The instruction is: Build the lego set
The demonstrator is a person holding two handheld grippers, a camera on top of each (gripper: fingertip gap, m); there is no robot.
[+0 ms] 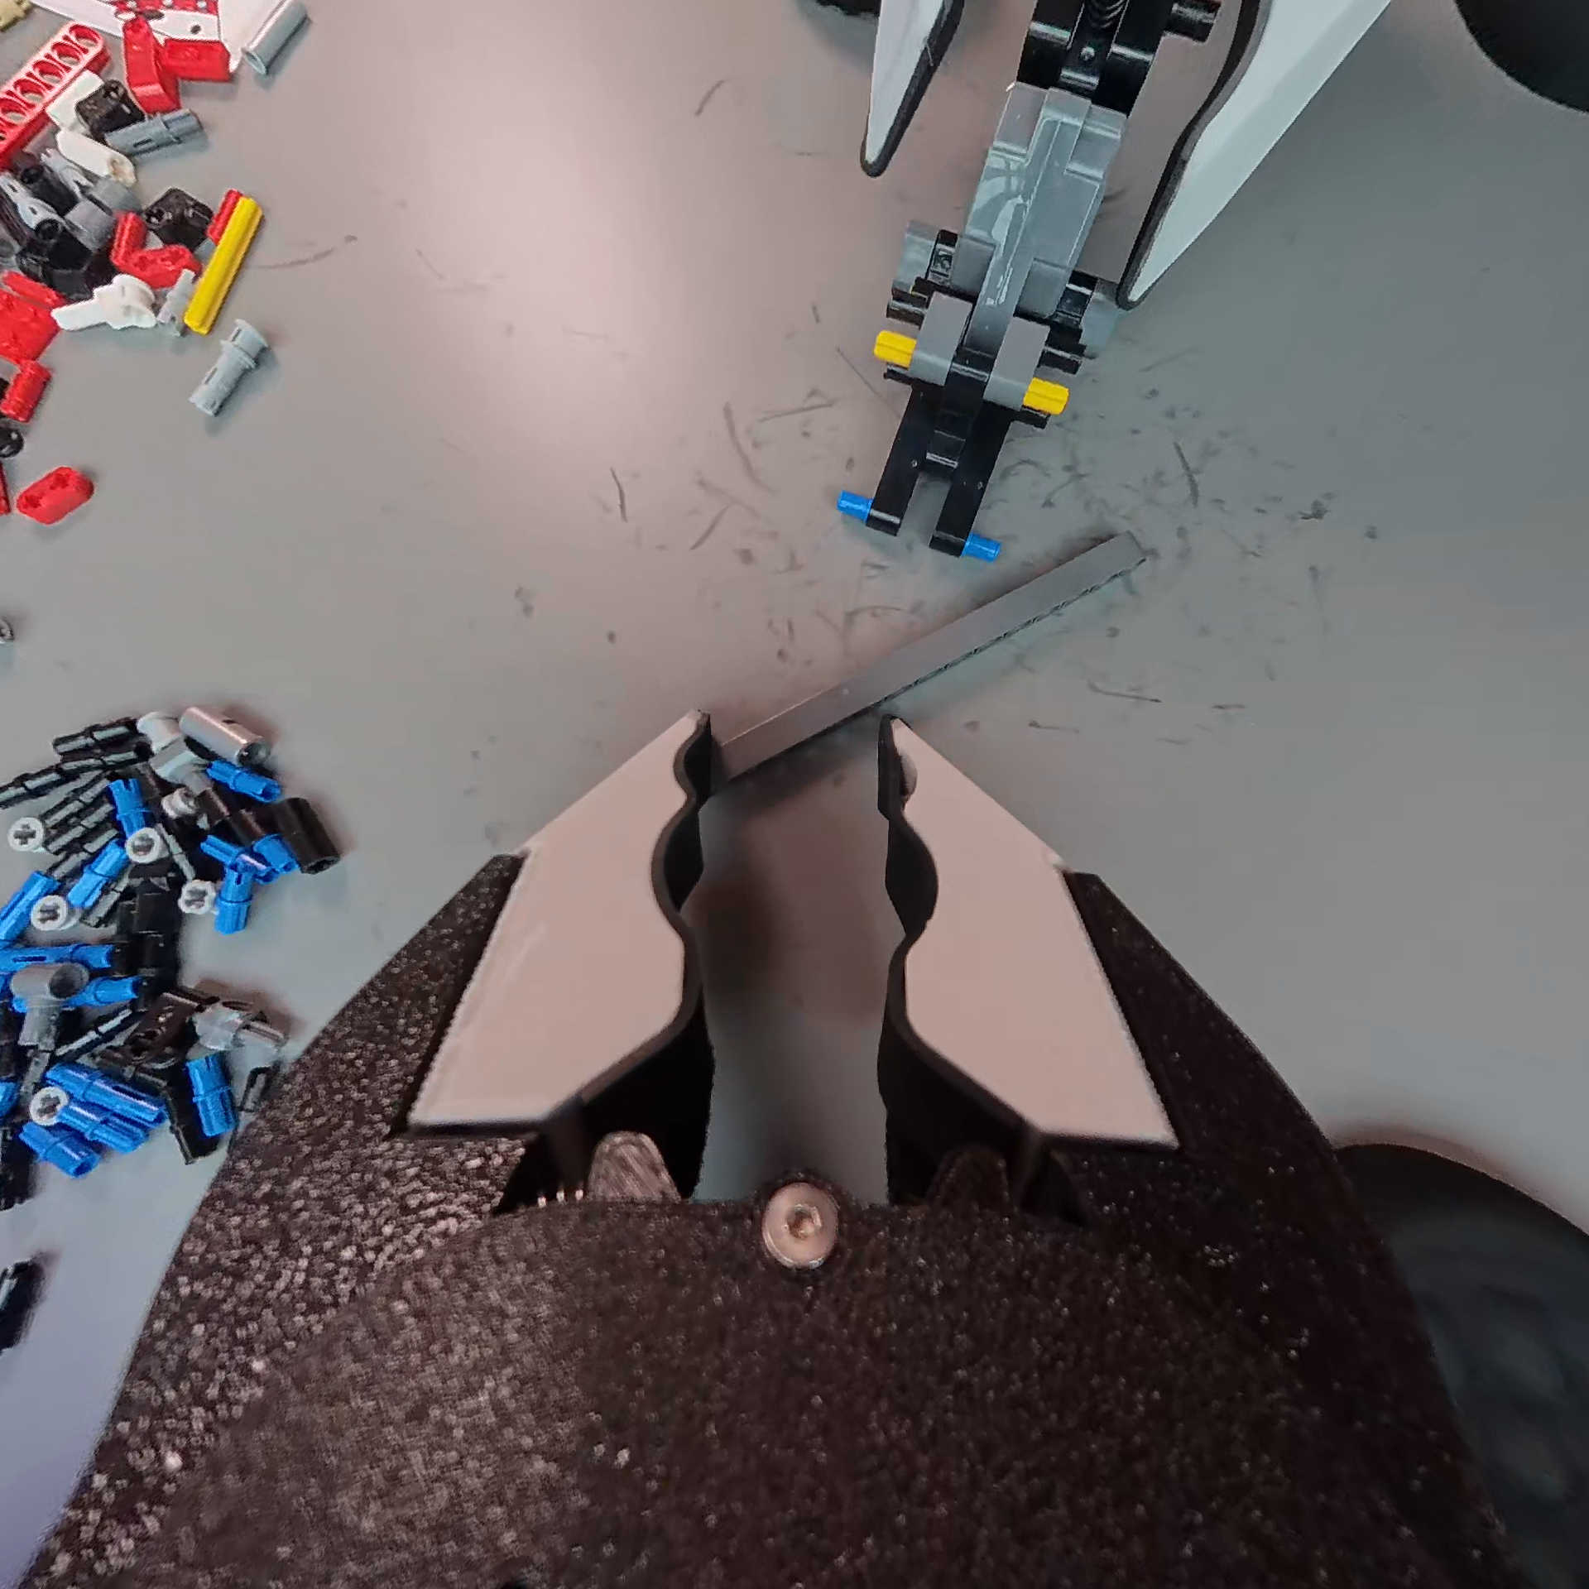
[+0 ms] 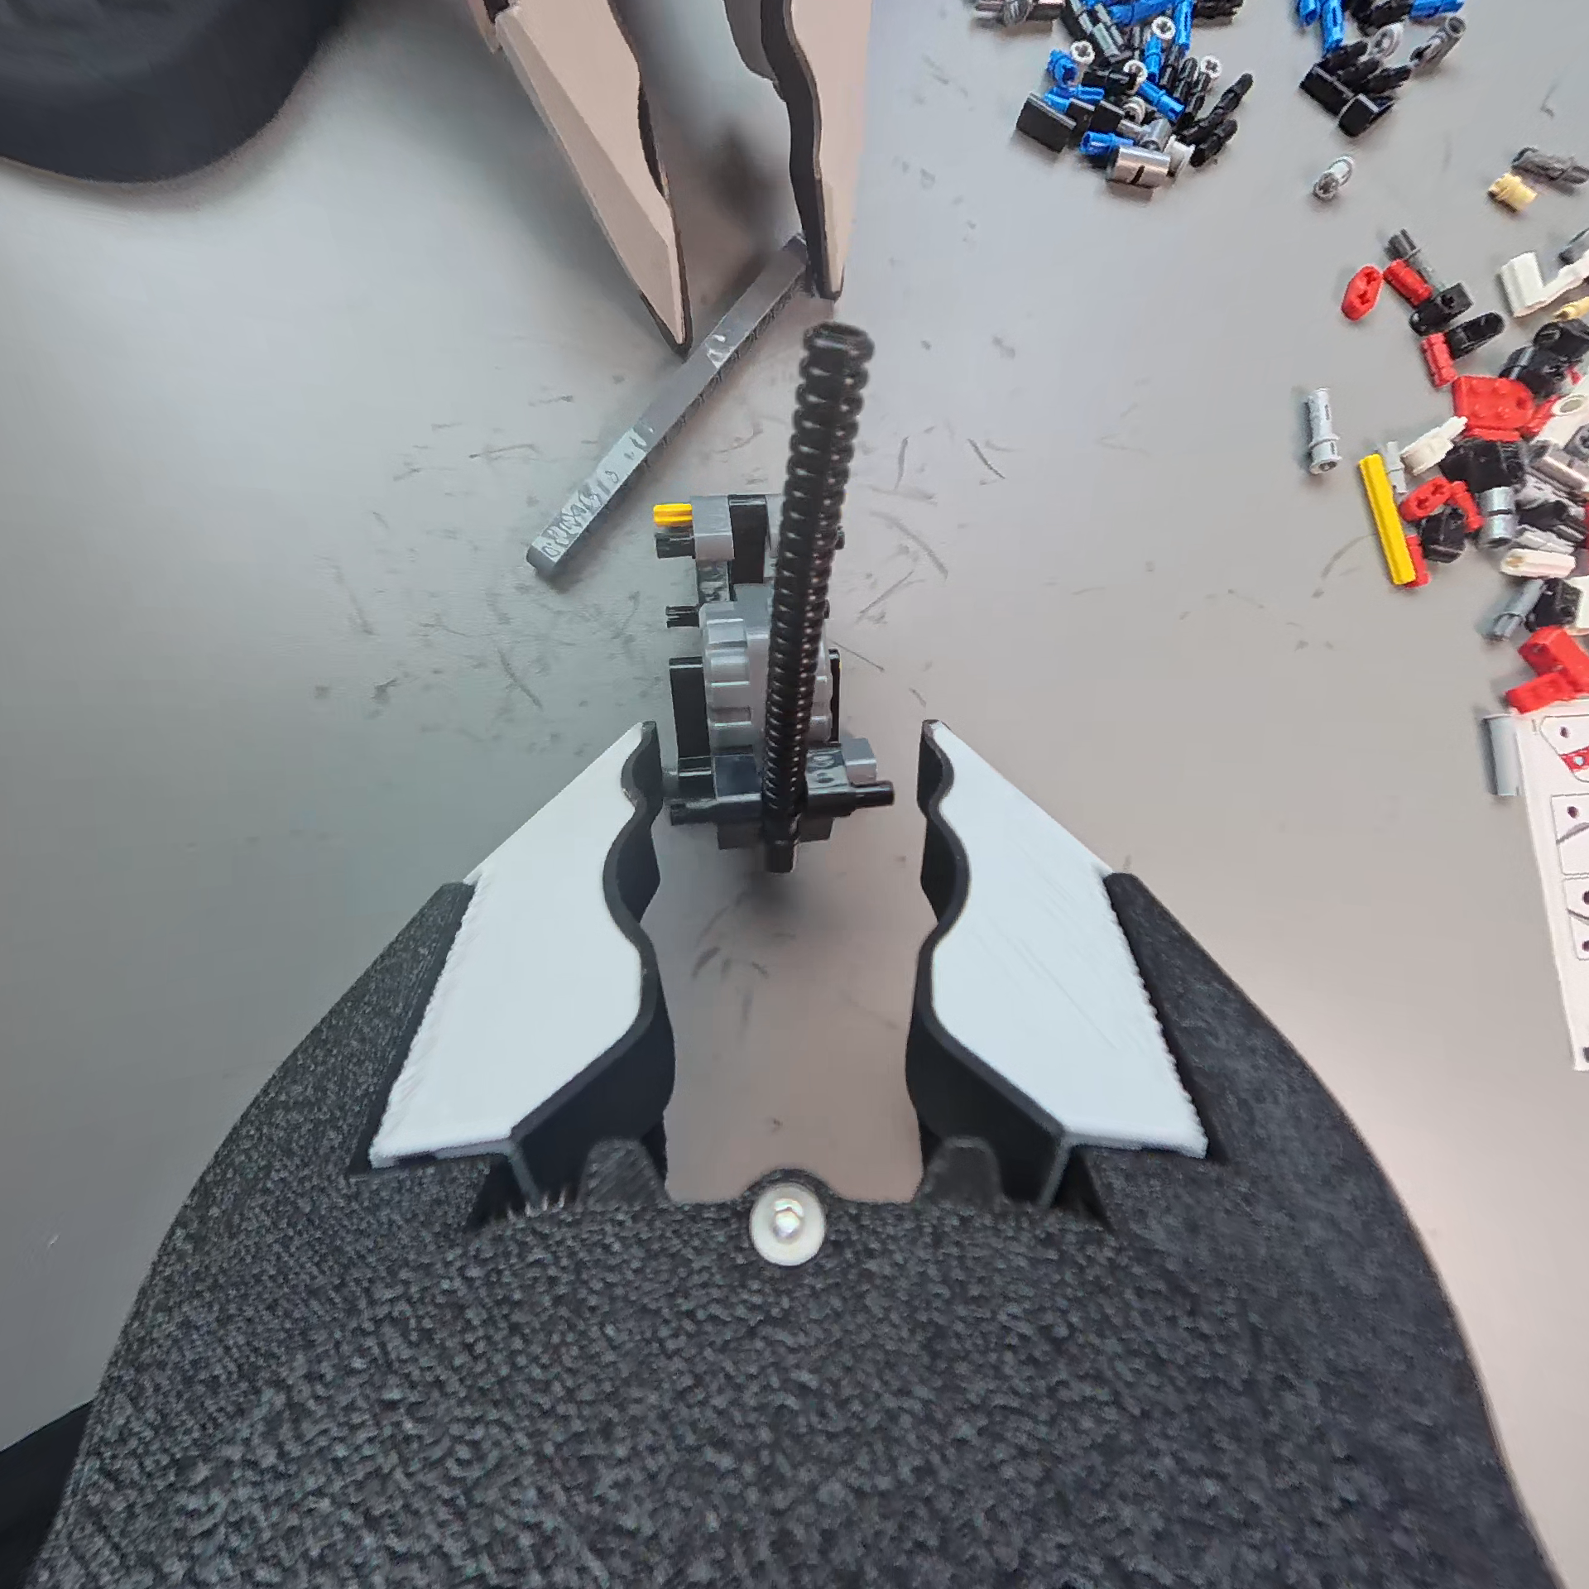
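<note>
A partly built grey and black assembly (image 1: 989, 344) with yellow and blue pins lies on the grey table (image 1: 516, 430). In the right wrist view the assembly (image 2: 731, 679) carries a black ribbed hose (image 2: 808, 559) that stands up. My right gripper (image 2: 787, 748) is open, with its white fingers on either side of the assembly's near end; it also shows in the left wrist view (image 1: 1023, 163). A long dark grey beam (image 1: 937, 645) lies flat on the table. My left gripper (image 1: 795, 739) is open, its tips at the beam's near end. In the right wrist view the left gripper (image 2: 748, 284) stands over the beam (image 2: 662, 421).
A pile of blue and black pins (image 1: 129, 929) lies left of my left gripper. A pile of red, white and black parts (image 1: 86, 215) with a yellow axle (image 1: 223, 266) lies farther back. A printed sheet (image 2: 1565, 860) lies at the right edge. Dark fabric (image 2: 129, 86) lies at the back left. The tips of one gripper are about 12 cm away from the tips of the other.
</note>
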